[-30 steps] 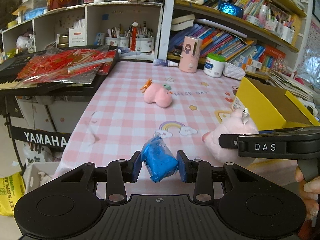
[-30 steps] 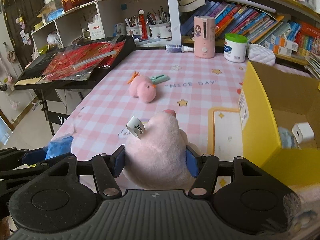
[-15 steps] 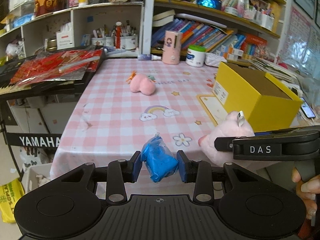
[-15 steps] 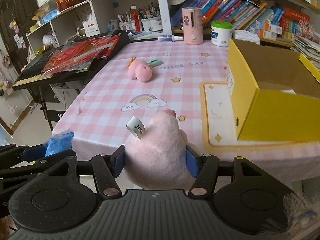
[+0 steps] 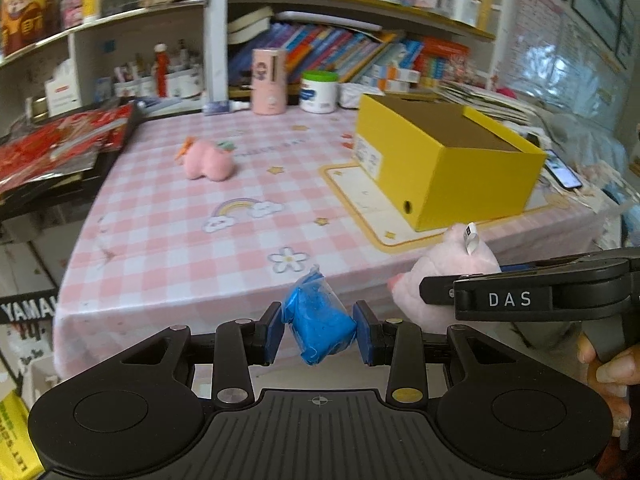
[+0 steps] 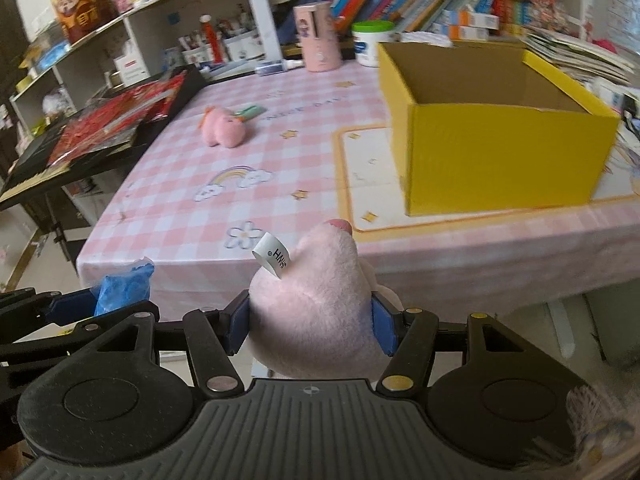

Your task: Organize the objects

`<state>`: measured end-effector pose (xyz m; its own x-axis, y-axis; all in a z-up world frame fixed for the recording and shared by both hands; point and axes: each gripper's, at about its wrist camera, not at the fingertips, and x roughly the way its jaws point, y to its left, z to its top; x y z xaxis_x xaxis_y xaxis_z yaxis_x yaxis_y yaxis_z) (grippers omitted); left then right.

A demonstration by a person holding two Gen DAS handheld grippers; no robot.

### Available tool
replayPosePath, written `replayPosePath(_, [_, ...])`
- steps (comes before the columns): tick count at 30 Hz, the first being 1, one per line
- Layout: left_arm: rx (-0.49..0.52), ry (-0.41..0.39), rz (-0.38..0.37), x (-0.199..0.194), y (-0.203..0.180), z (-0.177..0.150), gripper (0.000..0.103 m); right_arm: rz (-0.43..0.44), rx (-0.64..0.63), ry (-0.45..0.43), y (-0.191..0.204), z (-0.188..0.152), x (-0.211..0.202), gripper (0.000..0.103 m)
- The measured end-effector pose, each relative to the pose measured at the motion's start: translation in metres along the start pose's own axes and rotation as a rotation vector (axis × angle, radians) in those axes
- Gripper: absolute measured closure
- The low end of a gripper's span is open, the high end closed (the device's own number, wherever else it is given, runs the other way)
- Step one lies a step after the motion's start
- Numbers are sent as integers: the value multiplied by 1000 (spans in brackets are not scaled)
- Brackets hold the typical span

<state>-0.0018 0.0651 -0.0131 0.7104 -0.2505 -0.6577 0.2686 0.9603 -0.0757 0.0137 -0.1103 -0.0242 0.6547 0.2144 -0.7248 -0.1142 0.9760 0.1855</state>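
At lower centre of the left wrist view, the left gripper (image 5: 318,330) has its jaws closed down on a crumpled blue plastic-wrapped packet (image 5: 318,326), both pads pressing its sides. At lower centre of the right wrist view, the right gripper (image 6: 312,322) clamps a soft pale-pink plush toy (image 6: 316,300) with a white fabric tag, jaws part-way apart around its body. Both loads hang off the near edge of the pink checked tablecloth (image 6: 280,152). An open yellow cardboard box (image 6: 500,136) stands at right of frame, well apart from both loads. A second small pink plush (image 6: 224,130) lies at upper left on the cloth.

Step in hand, as judged: transport of two held items. Next move calls for carrying each above the box rim, then releasing it inside.
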Motion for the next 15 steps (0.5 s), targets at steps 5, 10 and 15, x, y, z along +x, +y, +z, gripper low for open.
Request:
replayPosePath(5, [40, 2, -55, 7, -14, 4, 67, -54, 47, -7, -17, -4, -9, 45])
replayPosePath(10, [64, 2, -94, 15, -26, 9, 67, -95, 76, -15, -32, -7, -18, 45])
replayPosePath(15, [93, 5, -131, 23, -43, 15, 67, -132, 109, -20, -49, -8, -23, 45])
